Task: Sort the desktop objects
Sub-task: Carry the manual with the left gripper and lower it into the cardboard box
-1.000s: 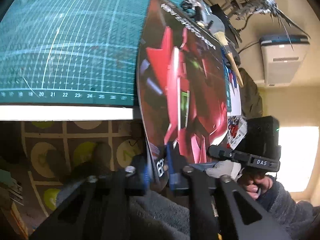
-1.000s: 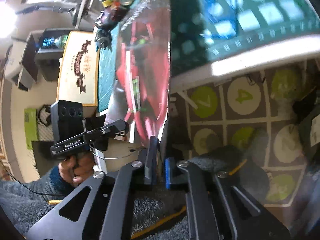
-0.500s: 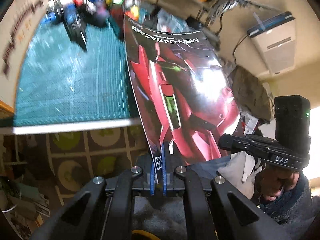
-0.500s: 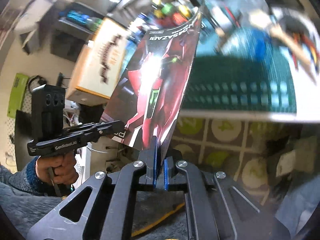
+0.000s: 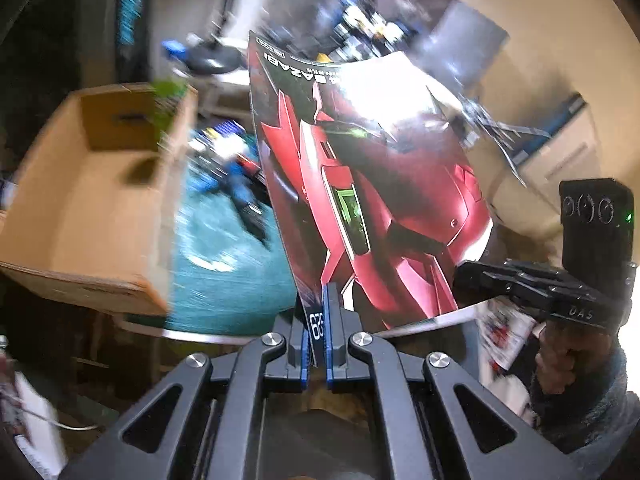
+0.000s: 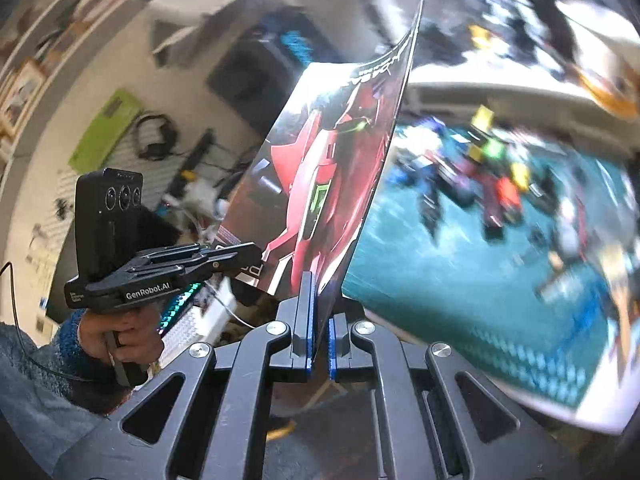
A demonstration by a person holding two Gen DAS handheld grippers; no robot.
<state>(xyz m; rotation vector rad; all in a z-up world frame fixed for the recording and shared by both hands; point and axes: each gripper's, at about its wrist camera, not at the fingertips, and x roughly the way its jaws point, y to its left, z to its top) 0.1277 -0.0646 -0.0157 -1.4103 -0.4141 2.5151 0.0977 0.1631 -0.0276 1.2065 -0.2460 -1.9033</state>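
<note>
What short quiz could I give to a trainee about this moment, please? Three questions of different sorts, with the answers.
1. True or false: both grippers are shut on the red booklet.
2. Multiple choice: the cardboard box, in the left wrist view, lies A) left of the booklet, B) right of it, C) under it.
3. Fill in: the green cutting mat carries blurred toy ______.

Key: 1 true: left gripper and right gripper each pinch its lower edge. 2 A. 3 figures.
</note>
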